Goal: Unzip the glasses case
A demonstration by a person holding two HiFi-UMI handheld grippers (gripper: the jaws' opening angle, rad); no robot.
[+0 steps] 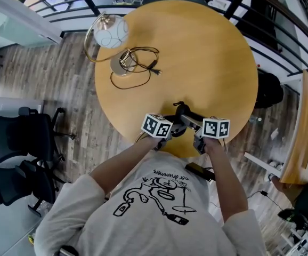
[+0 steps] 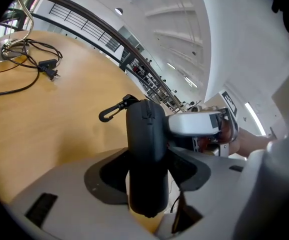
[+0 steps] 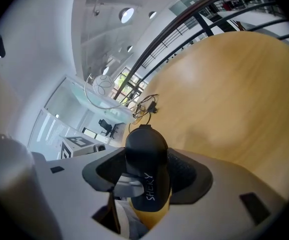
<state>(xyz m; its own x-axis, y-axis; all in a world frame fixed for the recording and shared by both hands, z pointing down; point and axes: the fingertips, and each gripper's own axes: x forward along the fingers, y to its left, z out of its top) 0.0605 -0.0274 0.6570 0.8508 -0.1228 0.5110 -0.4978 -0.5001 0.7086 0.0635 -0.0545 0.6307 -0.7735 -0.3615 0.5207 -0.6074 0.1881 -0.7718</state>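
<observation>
The black zipped glasses case [image 1: 183,114] hangs over the near edge of the round wooden table [image 1: 207,52], gripped from both sides. My left gripper [image 1: 169,131] is shut on one end of the case [image 2: 145,149], whose zip line runs along the top. A black carabiner clip [image 2: 112,111] sticks out of the far end. My right gripper [image 1: 197,136] is shut on the other end of the case [image 3: 145,156], which carries white lettering. Each gripper shows in the other's view: the right gripper's body [image 2: 199,125] and the left gripper's marker cube [image 3: 79,143].
A desk lamp with a round white shade [image 1: 111,33] lies at the table's far left, its black cable [image 1: 139,68] coiled beside the base [image 1: 121,64]. Black office chairs [image 1: 21,143] stand on the wooden floor at left. A railing [image 1: 260,15] curves behind the table.
</observation>
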